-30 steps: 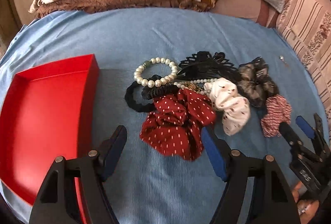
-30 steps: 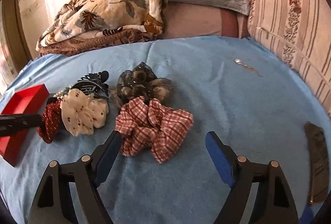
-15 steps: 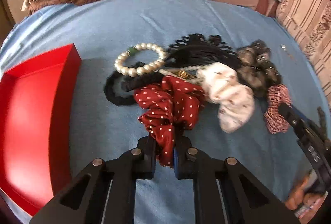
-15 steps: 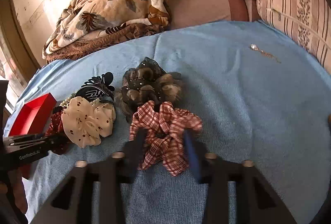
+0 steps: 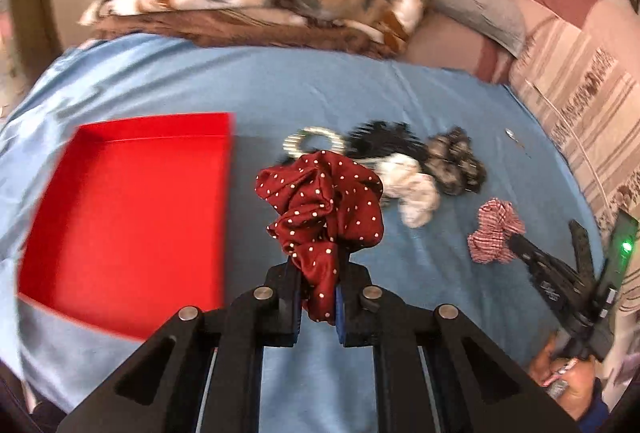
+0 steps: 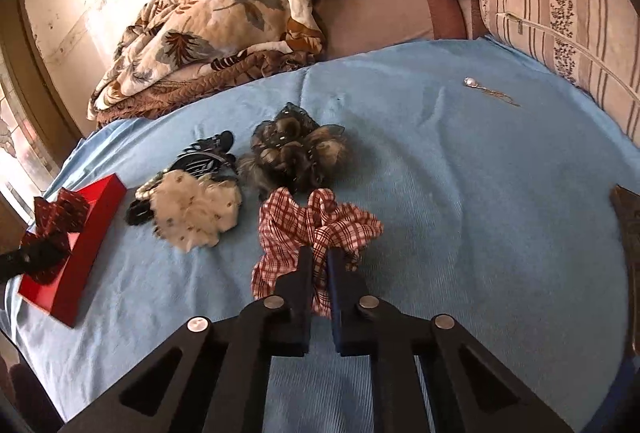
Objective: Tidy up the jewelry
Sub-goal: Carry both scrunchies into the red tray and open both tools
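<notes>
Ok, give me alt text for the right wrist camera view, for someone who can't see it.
The right gripper is shut on a red-and-white checked scrunchie lying on a blue bedsheet. Beyond it lie a cream dotted scrunchie, a dark gauzy scrunchie and a black hair claw; a red tray sits at far left.

The dark-red dotted scrunchie (image 5: 324,201) hangs bunched, lifted off the blue sheet, just right of the open red tray (image 5: 132,209). The red-checked scrunchie (image 6: 316,229) lies crumpled near the front. Behind it sit a dark gauzy scrunchie (image 6: 296,149), a cream spotted one (image 6: 196,209), a black claw clip (image 6: 208,153) and a pearl bracelet (image 5: 314,143).
</notes>
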The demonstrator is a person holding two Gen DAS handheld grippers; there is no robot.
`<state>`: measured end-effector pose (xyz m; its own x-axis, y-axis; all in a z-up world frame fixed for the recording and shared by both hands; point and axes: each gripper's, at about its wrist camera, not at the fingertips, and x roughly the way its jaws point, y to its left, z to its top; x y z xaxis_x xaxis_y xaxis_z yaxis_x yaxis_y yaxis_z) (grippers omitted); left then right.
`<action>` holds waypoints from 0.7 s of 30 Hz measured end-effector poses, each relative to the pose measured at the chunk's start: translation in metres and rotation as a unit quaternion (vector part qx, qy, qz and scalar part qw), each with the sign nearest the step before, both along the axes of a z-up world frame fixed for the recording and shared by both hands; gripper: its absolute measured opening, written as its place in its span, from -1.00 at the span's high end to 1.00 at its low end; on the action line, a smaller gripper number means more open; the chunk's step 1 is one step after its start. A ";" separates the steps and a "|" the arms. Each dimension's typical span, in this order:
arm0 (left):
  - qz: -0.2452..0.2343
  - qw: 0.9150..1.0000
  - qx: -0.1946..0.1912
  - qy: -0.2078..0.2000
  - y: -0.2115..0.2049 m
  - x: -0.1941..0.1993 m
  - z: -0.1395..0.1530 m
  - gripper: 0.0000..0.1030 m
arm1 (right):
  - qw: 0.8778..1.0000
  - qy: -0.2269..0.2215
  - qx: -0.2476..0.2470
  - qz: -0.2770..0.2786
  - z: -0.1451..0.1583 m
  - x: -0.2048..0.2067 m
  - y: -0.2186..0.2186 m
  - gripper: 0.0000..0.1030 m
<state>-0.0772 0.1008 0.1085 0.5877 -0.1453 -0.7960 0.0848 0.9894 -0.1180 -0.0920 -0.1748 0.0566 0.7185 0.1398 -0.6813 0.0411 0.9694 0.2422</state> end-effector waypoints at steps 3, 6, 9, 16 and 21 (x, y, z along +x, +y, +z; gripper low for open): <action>0.033 0.999 0.013 -0.005 0.034 -0.012 0.003 0.77 | 1.000 -0.003 -0.006 0.010 0.010 -0.016 0.008 0.91; 0.075 0.997 0.025 -0.008 0.074 -0.020 0.004 0.77 | 1.000 -0.006 -0.018 0.024 0.020 -0.025 0.019 0.95; 0.108 0.994 0.023 -0.009 0.108 -0.026 0.004 0.76 | 0.999 -0.007 -0.016 0.041 0.031 -0.028 0.034 0.96; 0.166 0.985 0.043 0.015 0.178 -0.029 -0.007 0.75 | 0.991 -0.033 -0.026 0.123 0.072 -0.028 0.100 0.96; 0.182 0.981 0.054 0.044 0.206 -0.024 -0.028 0.75 | 0.979 -0.036 -0.008 0.202 0.094 -0.020 0.170 0.96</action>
<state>-0.1012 0.3068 0.0803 0.5126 0.1505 -0.8453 -0.2830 0.9591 -0.0009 -0.1118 -0.0044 0.1511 0.6524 0.4130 -0.6355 -0.3637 0.9062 0.2157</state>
